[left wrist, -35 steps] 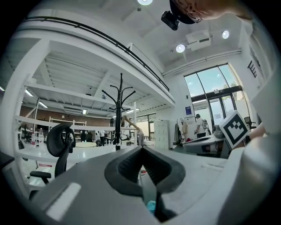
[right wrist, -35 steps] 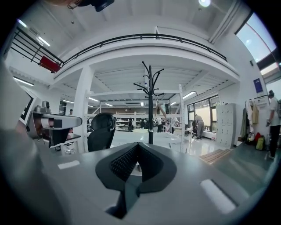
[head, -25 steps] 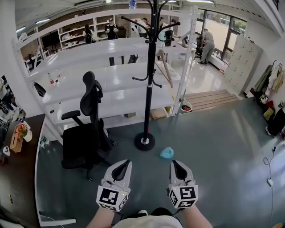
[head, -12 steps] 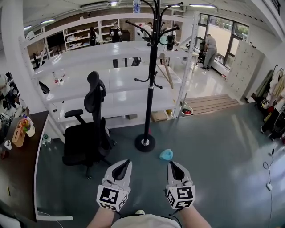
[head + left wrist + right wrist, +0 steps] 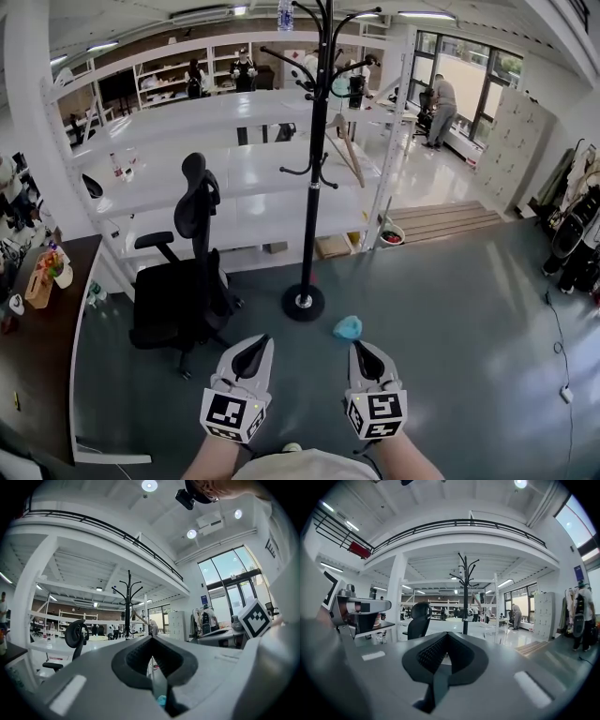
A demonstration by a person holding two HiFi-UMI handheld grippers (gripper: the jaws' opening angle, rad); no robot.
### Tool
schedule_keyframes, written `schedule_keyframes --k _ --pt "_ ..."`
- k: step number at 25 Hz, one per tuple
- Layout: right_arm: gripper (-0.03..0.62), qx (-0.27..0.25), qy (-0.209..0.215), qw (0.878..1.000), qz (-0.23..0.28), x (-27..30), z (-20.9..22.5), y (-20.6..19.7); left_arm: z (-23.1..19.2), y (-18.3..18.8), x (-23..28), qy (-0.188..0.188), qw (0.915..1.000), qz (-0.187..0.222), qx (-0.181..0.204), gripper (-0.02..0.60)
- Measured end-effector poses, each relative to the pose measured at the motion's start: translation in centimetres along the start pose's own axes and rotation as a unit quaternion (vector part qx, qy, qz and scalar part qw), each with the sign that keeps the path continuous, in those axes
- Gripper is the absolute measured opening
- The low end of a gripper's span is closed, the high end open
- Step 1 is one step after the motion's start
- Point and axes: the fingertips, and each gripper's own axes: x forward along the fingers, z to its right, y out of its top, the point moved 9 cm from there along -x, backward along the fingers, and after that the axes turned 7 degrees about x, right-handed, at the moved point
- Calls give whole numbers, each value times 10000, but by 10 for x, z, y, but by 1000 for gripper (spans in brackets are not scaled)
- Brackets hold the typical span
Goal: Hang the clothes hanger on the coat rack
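Observation:
The black coat rack [image 5: 314, 159] stands on its round base on the grey floor ahead of me. A wooden clothes hanger [image 5: 346, 141] hangs on the rack's right side from an upper hook, tilted. The left gripper view shows the coat rack [image 5: 128, 606] far off with the hanger [image 5: 136, 616] beside its pole. In the right gripper view the coat rack [image 5: 465, 597] stands ahead. My left gripper [image 5: 261, 342] and right gripper [image 5: 361, 347] are low, near my body, well short of the rack. Both are shut with nothing in them.
A black office chair [image 5: 185, 281] stands left of the rack. White shelving [image 5: 225, 178] runs behind it. A small blue object [image 5: 348, 327] lies on the floor right of the rack's base. A dark desk [image 5: 42, 328] is at the left. People stand far back.
The view has shifted slightly. Both grippers stay shut and low, drifting a little toward me. The hanger still hangs on the rack.

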Motion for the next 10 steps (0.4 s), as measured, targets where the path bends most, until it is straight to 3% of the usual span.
schedule_keyframes --k 10 --pt "25 -61 13 10000 -39 -18 0 3 14 6 -10 -26 10000 -49 27 0"
